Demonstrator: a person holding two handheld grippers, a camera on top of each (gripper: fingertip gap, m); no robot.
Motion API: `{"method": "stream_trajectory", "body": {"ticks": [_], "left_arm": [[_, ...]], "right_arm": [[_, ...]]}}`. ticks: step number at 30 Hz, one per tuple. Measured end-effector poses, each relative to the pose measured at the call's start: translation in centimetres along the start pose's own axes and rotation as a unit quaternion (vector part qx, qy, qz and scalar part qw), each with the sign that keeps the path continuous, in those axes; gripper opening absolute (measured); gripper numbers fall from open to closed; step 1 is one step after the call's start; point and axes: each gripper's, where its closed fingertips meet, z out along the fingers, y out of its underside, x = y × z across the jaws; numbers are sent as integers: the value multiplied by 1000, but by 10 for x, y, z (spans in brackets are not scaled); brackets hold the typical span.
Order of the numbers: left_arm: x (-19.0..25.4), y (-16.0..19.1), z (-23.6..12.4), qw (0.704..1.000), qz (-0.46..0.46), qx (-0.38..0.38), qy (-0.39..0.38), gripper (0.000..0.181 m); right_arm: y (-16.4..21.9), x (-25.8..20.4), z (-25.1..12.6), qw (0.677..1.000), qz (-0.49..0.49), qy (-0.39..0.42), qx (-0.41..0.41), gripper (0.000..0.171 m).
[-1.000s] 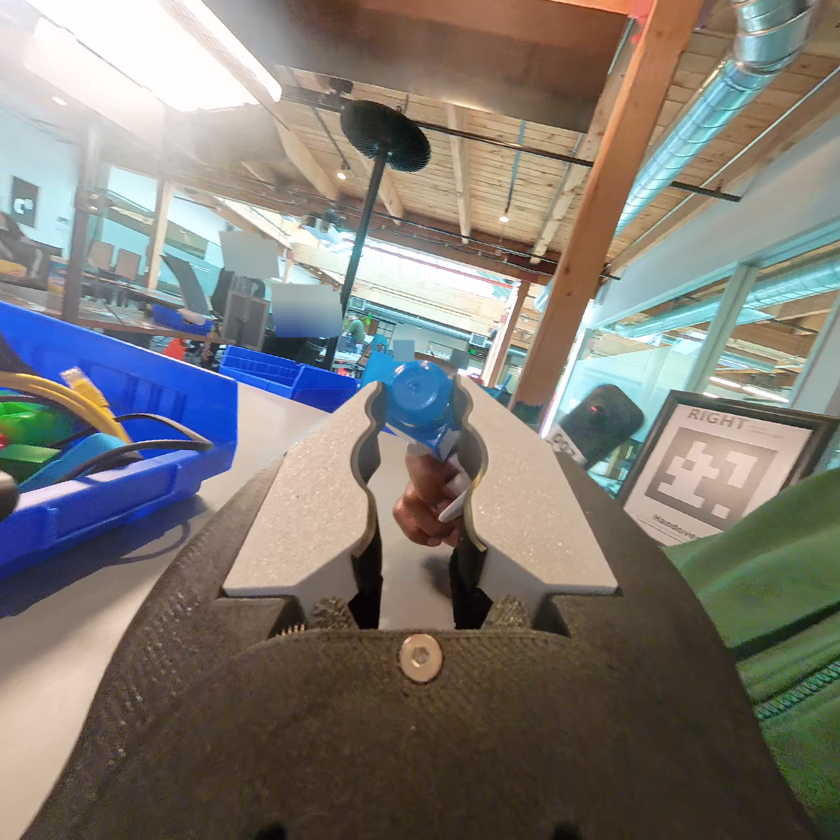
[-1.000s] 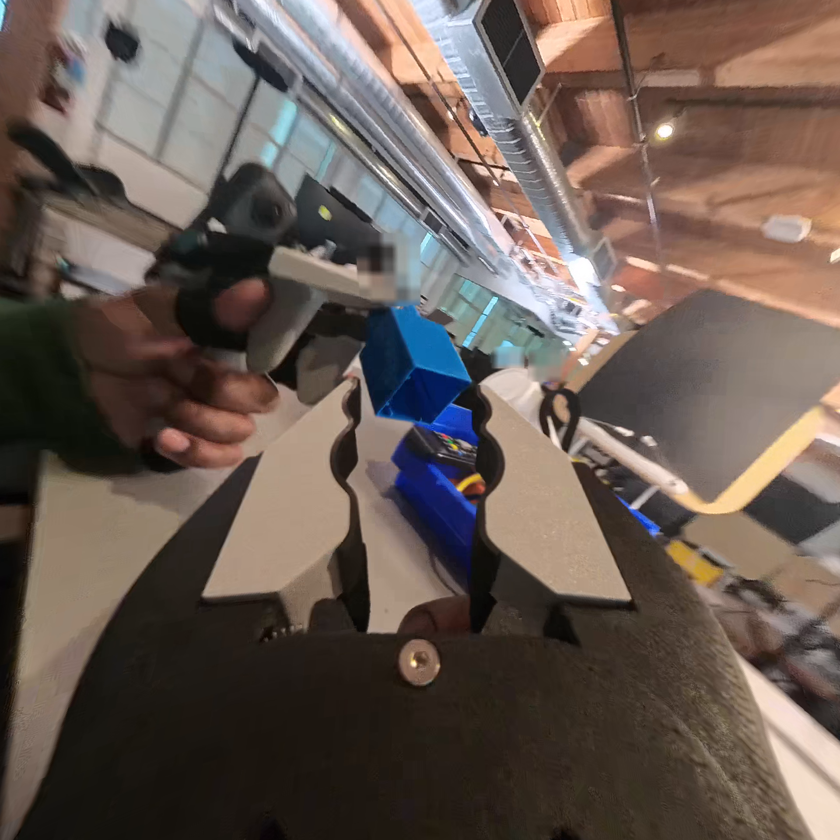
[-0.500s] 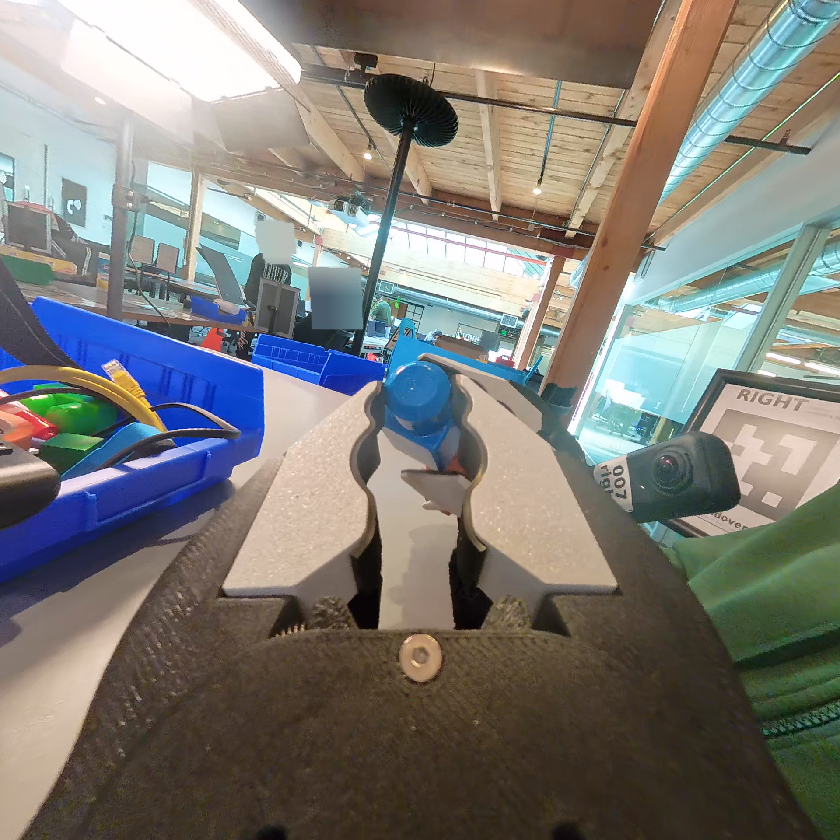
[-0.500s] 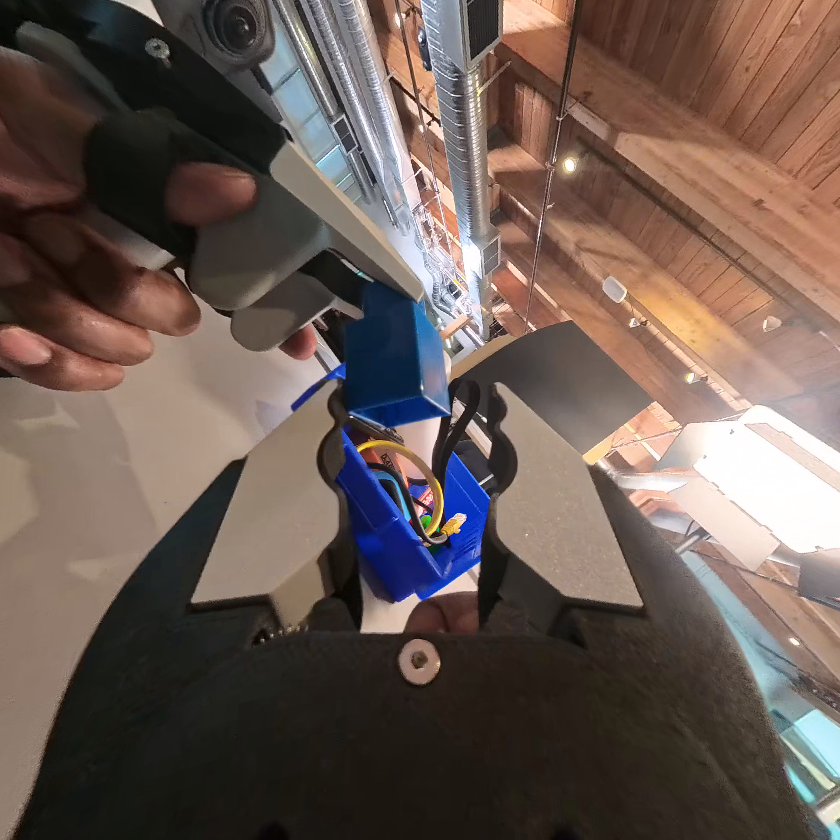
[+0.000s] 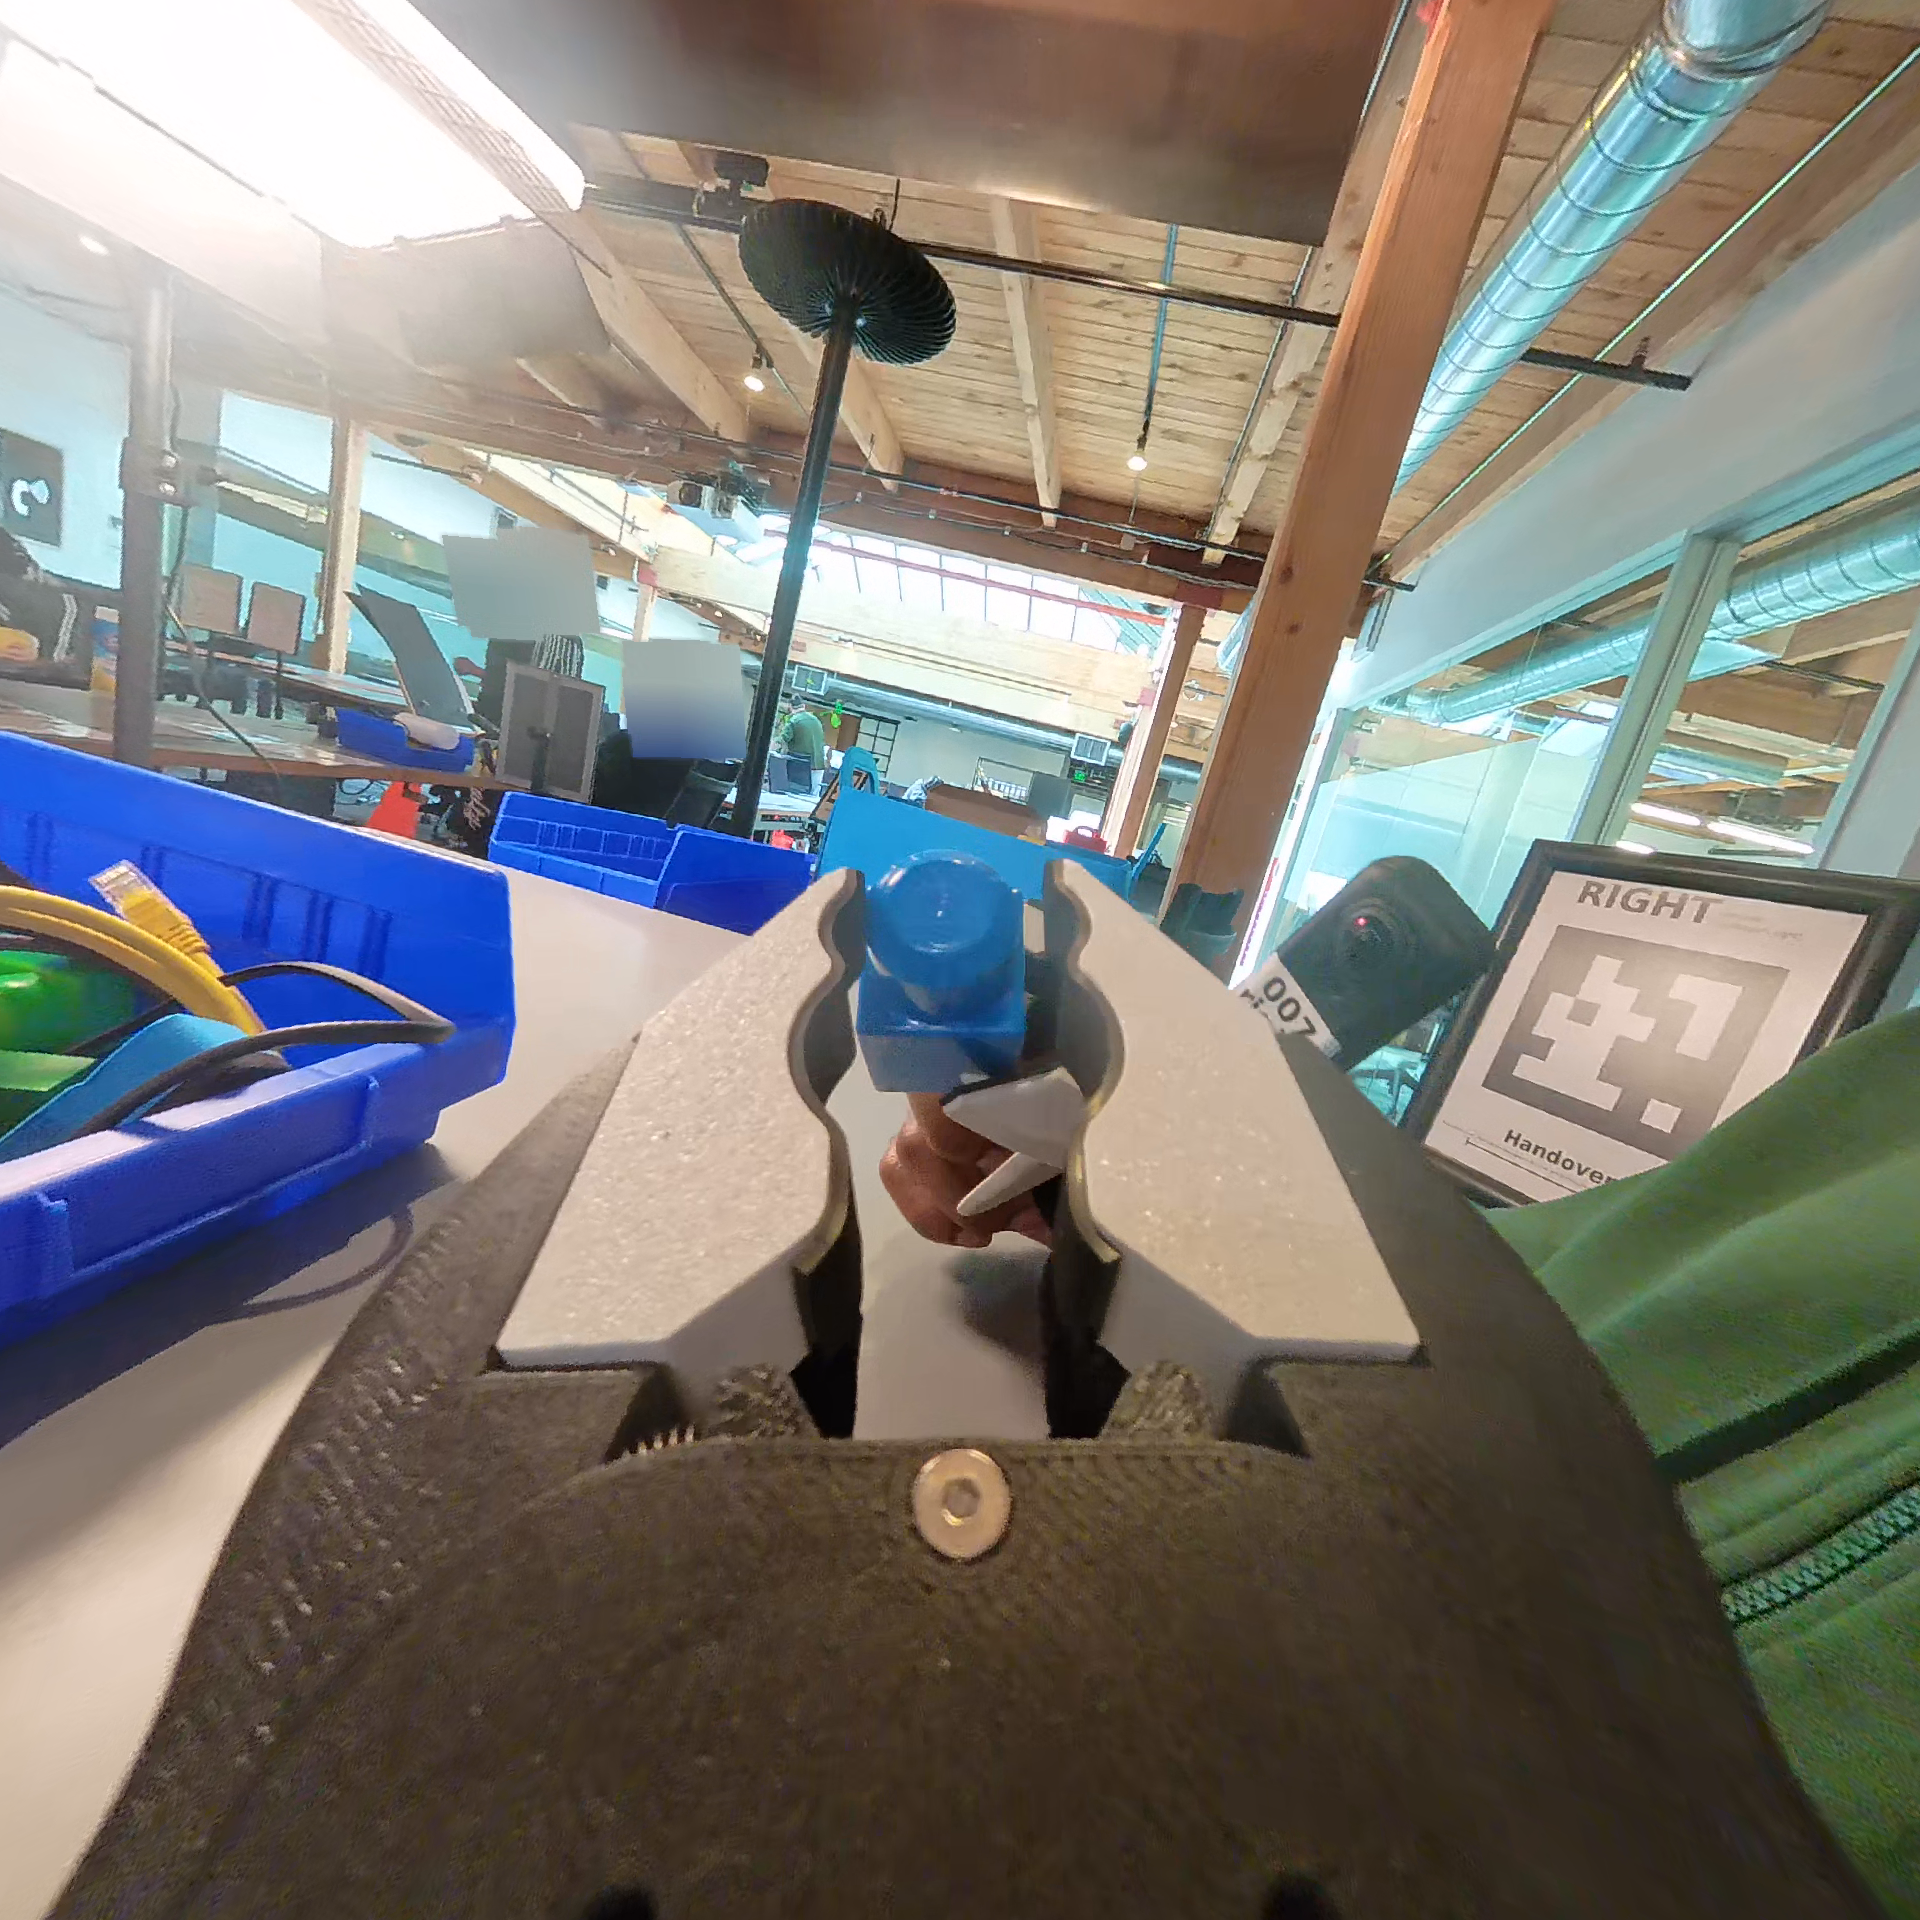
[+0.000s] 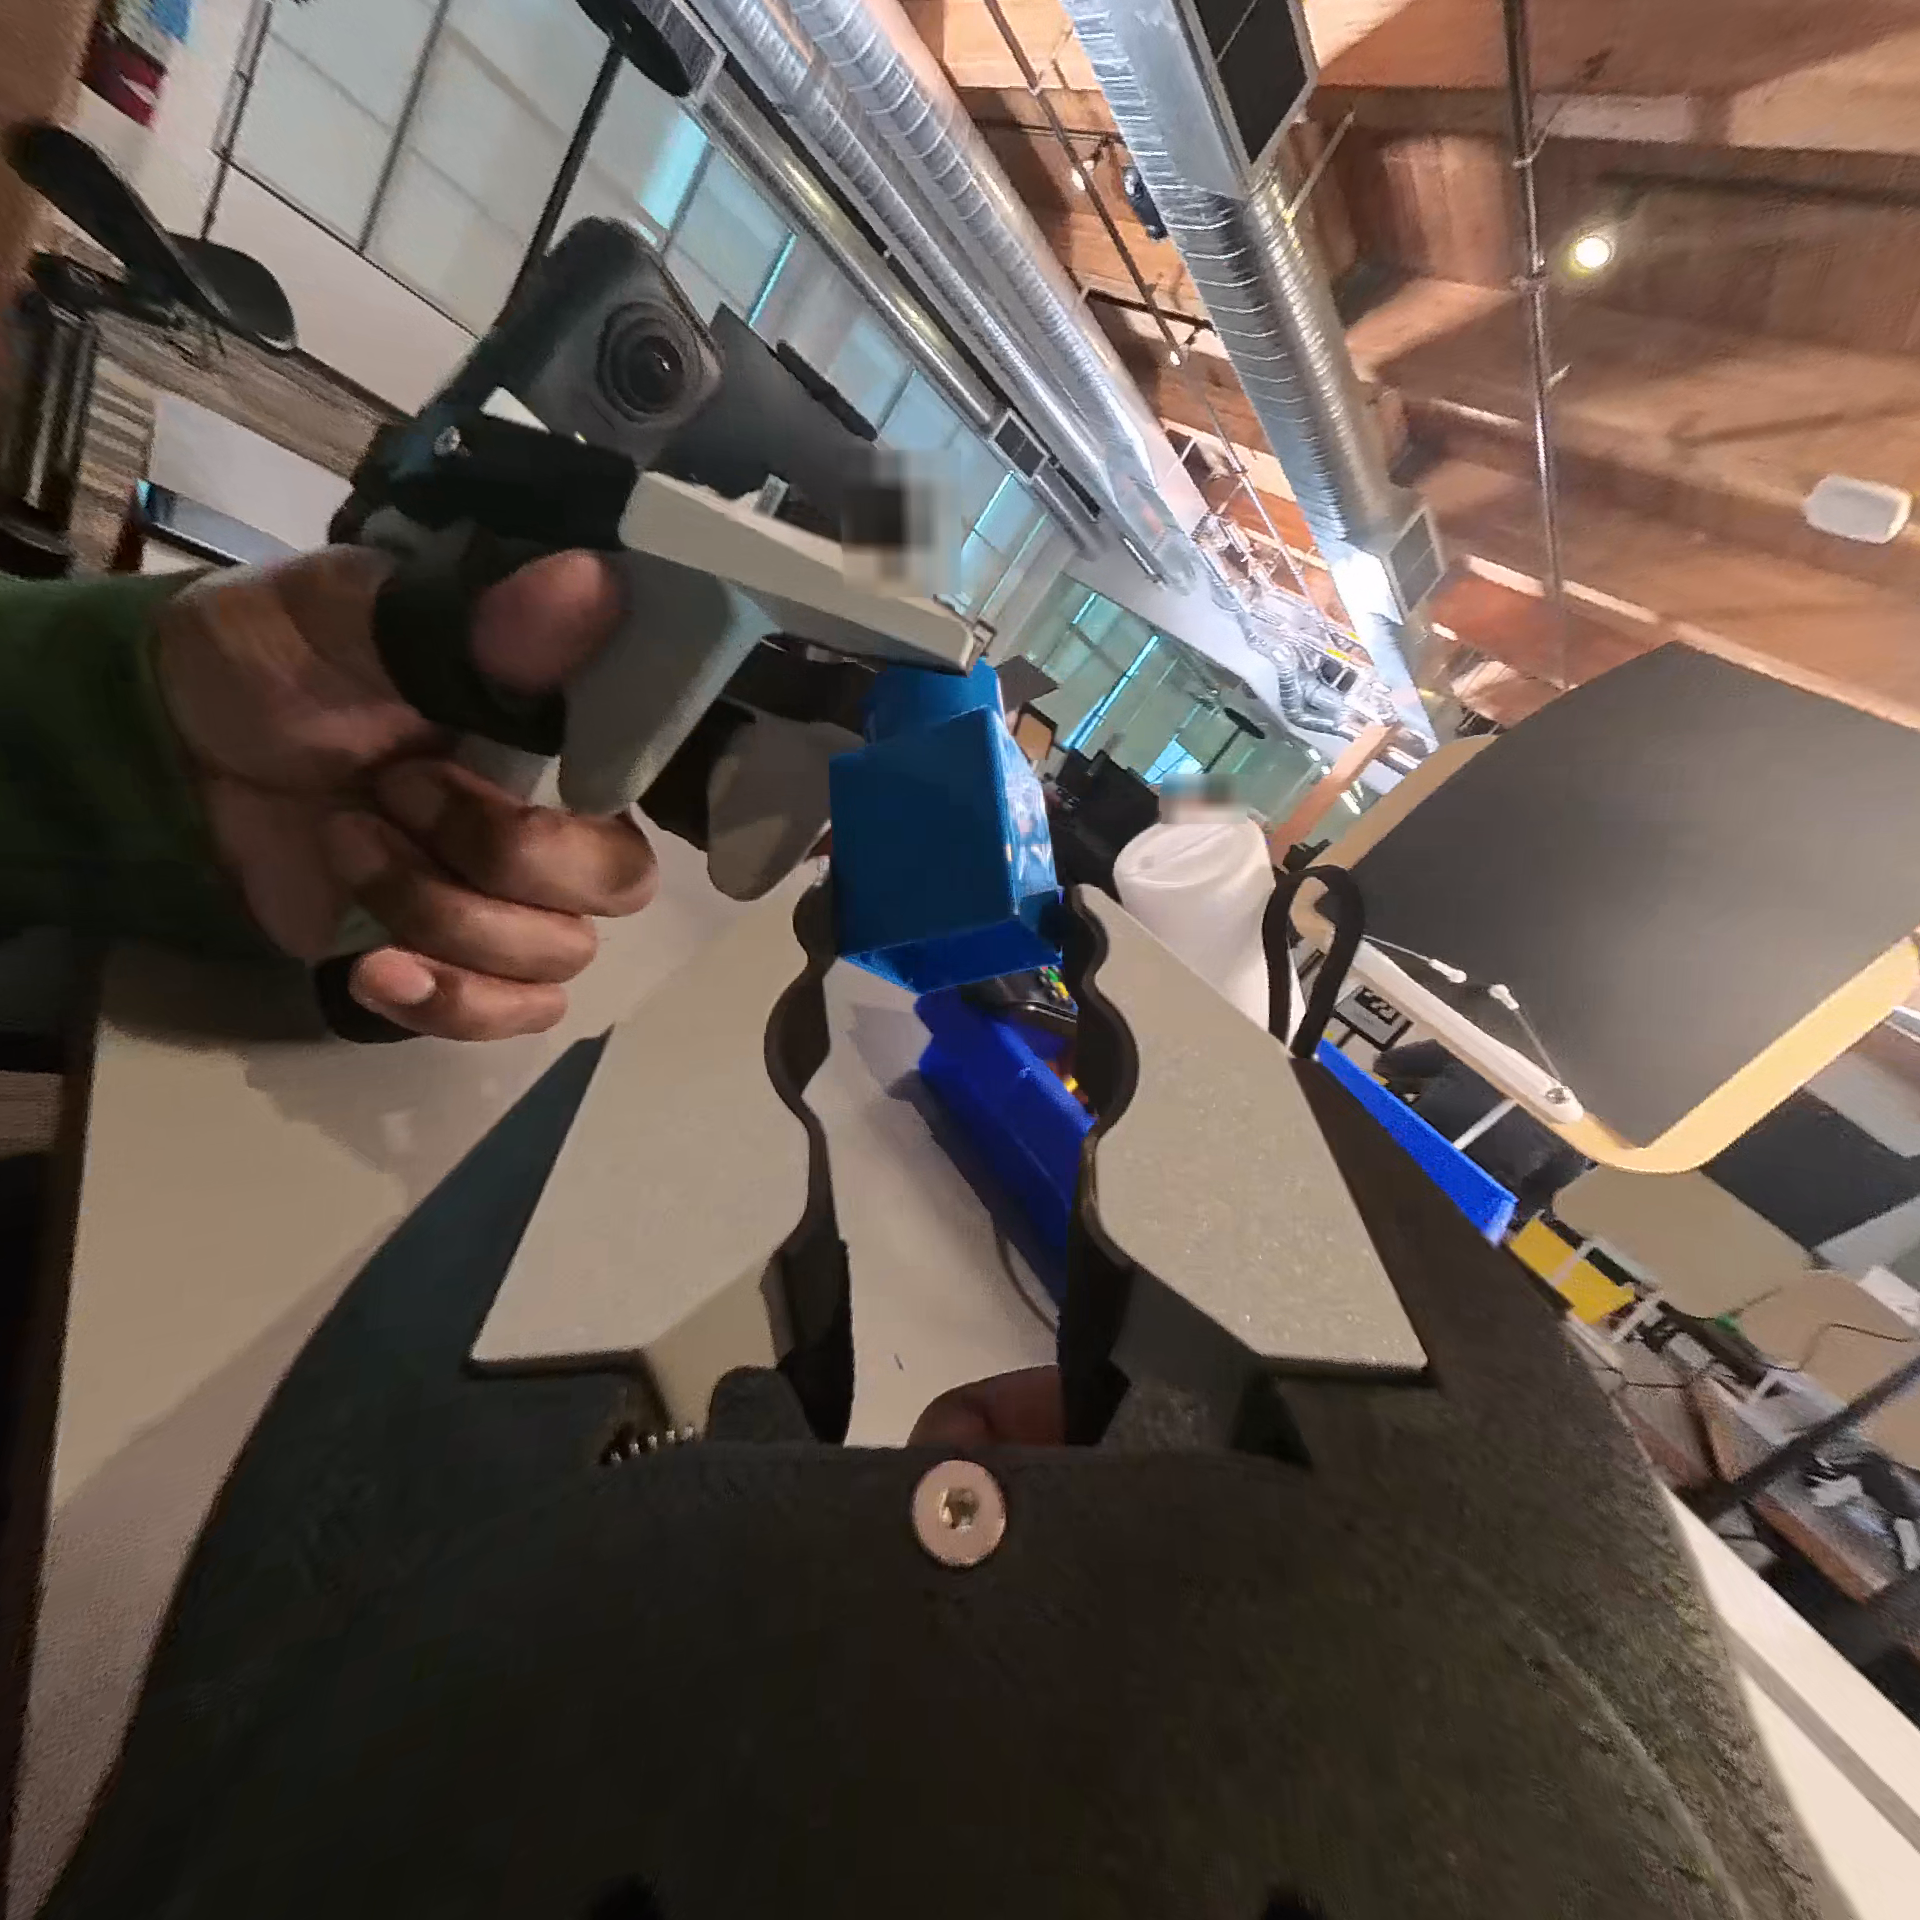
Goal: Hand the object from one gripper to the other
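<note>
Up close, the left gripper clamps a blue plastic block with a round knob between its grey fingertips, held above a grey table. From the right wrist view, the right gripper has its jaws parted on either side of the same block's lower edge; whether they touch it is hard to make out. A hand in a green sleeve grips the left tool's handle. The blue bin of cables is cut off at the left edge.
</note>
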Motion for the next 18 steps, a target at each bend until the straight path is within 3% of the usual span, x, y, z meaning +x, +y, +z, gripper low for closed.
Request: {"method": "stream_trajectory", "body": {"ticks": [12,18], "left_arm": [[-3,10,2,1000,-4,-31,-5,30],[0,10,3,1000,0,-25,0,37]], "right_arm": [[-1,-1,1,996,-82,32,-6,41],[2,-3,1,999,-51,14,-10,37]]}}
